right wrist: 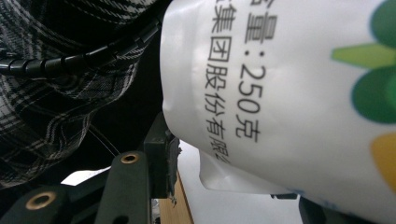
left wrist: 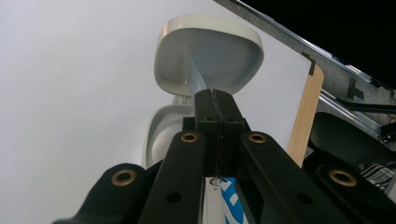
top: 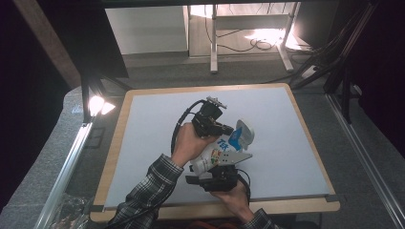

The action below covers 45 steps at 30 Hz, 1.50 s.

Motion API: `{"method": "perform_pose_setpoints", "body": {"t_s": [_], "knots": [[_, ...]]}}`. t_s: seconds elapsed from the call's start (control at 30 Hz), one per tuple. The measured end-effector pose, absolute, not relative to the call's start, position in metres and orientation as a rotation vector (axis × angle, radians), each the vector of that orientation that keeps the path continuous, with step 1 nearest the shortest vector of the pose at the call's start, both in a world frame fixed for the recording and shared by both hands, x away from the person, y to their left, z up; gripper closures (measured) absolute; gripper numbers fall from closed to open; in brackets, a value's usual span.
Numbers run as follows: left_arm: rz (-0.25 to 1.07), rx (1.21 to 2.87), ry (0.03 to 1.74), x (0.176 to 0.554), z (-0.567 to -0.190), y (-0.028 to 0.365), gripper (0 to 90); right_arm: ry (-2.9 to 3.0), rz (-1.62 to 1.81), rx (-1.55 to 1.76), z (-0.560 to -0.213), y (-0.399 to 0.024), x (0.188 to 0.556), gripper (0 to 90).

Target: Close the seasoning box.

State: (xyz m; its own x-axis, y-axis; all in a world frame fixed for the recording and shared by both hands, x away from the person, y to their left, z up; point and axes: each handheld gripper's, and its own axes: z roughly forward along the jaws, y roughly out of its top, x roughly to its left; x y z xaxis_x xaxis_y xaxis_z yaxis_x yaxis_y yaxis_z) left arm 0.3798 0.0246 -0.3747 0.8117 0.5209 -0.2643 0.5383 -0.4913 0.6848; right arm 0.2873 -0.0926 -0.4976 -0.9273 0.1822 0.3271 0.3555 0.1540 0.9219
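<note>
A white pouch (top: 210, 160) with blue and green print lies tilted over the middle of the table. Its white flip lid (left wrist: 208, 51) stands open at the far end (top: 246, 131). My left gripper (top: 230, 130) reaches in from the left. In the left gripper view it (left wrist: 217, 95) is shut on a thin pale strip (left wrist: 197, 79) that runs up under the open lid. My right gripper (top: 215, 172) holds the pouch's near end. In the right gripper view the printed pouch (right wrist: 280, 93) sits between the jaws, which are shut on it (right wrist: 233, 182).
The table has a pale grey mat (top: 157, 124) with a wooden rim (top: 315, 206). A lit lamp (top: 98, 105) stands off its left edge. A plaid sleeve (top: 148, 191) comes in from the bottom. Metal rails and dark floor lie to the right.
</note>
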Motion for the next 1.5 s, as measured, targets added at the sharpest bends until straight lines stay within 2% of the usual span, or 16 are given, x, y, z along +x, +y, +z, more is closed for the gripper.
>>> {"method": "perform_pose_setpoints", "body": {"t_s": [1.5], "knots": [[-0.030, 2.197, 0.766, 0.3801, -0.3731, 0.0204, 90.0, -2.268, -1.890, -0.536, -0.4960, -0.0907, 0.2864, 52.4]]}}
